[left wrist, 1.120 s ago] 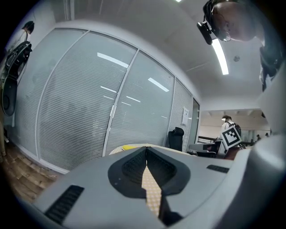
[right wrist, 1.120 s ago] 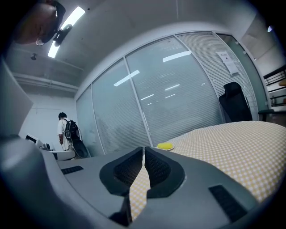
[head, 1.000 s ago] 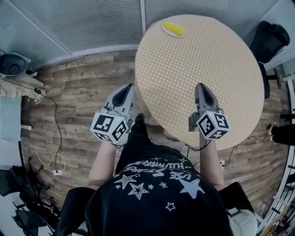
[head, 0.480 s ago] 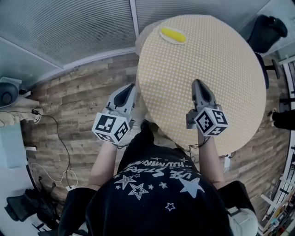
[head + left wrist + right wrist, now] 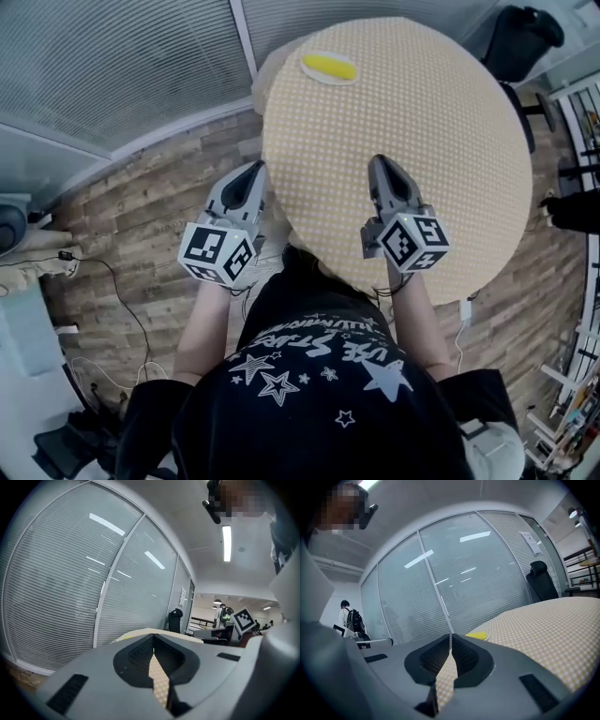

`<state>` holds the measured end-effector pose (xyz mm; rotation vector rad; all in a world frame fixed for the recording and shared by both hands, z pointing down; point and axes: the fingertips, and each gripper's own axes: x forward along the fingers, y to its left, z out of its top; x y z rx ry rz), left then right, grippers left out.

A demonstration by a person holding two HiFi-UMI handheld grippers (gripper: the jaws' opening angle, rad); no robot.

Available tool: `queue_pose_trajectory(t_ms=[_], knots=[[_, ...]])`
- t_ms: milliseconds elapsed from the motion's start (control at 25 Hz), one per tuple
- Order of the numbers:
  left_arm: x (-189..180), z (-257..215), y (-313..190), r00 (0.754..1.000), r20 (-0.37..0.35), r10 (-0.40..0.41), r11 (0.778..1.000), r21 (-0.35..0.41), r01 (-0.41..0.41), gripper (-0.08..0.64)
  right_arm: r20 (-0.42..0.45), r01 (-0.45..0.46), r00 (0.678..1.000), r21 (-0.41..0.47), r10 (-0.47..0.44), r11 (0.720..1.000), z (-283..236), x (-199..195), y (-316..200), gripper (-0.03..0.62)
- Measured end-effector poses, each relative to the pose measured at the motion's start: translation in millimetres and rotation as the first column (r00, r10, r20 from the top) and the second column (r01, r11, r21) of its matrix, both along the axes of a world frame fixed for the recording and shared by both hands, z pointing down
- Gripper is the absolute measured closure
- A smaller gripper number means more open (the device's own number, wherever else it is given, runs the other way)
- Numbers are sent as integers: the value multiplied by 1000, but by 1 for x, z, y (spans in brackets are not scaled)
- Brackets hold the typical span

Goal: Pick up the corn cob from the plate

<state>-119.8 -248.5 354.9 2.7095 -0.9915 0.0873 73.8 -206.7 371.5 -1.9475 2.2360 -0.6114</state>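
Yellow corn cob [image 5: 329, 66] on plate [image 5: 322, 82], far side of worktop [image 5: 422, 122]; left gripper [image 5: 254, 171], right gripper [image 5: 380, 163] level, both closed, empty.

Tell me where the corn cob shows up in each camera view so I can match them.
Head view: the corn cob is at top centre, on the plate near the table's far edge.
Left gripper view: not visible.
Right gripper view: a small yellow shape at mid-frame, slightly right of centre, at the table's far edge.
Shared landmark: the checked round table, backed by the blind-covered glass wall.
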Motion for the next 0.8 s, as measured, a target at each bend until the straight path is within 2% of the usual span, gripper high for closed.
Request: queue_pose_trajectory(t_ms=[360, 640, 800], knots=[[36, -11, 45, 998, 56, 10, 999, 35, -12, 554, 39, 79, 996, 39, -81, 996, 3, 7, 20, 558], [37, -13, 42, 991, 115, -70, 996, 71, 62, 554, 32, 173, 984, 75, -176, 982, 3, -11, 19, 559], [37, -13, 25, 989, 120, -84, 995, 72, 76, 554, 42, 182, 982, 90, -186, 979, 2, -15, 5, 560]])
